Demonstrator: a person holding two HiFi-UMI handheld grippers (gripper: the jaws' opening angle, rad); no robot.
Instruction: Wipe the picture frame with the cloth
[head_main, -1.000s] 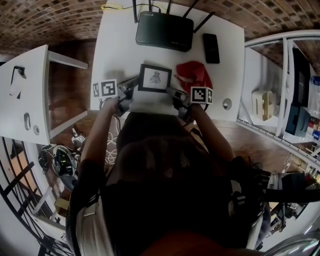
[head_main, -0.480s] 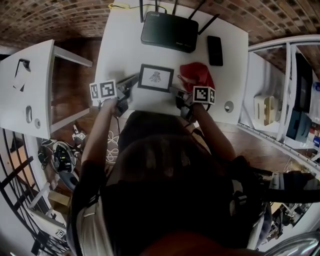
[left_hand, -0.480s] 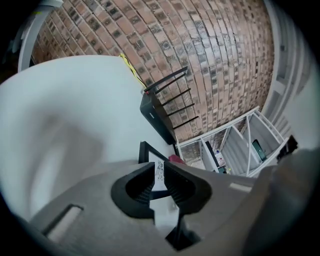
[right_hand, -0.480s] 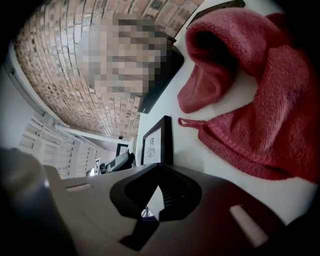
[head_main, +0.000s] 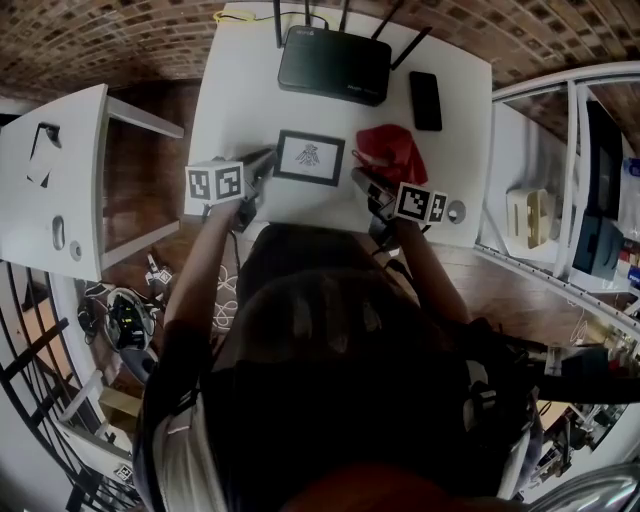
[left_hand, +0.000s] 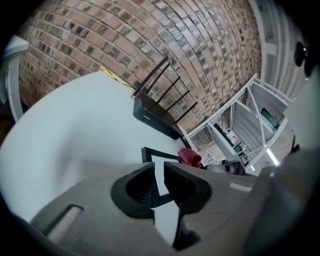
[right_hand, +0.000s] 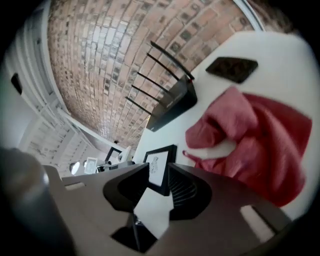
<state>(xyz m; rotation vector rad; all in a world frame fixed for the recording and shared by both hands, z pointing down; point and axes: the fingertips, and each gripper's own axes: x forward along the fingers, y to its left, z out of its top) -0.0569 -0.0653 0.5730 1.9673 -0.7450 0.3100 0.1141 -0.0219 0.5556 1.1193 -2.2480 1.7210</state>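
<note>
1. Black picture frame (head_main: 310, 158) with a white mat lies flat on the white table (head_main: 240, 90), no longer raised between both grippers.
2. Right gripper (head_main: 362, 181) has released its corner and backed off; its jaws, just opening, stand apart and empty.
3. Left gripper (head_main: 263, 163) stays pinched on the frame's left edge.
4. Crumpled red cloth (head_main: 392, 152) beside the frame looks like the freed gripper's next target.

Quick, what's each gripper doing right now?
Left gripper: closed on the picture frame.
Right gripper: open, jaws just been opening, nothing between them.
</note>
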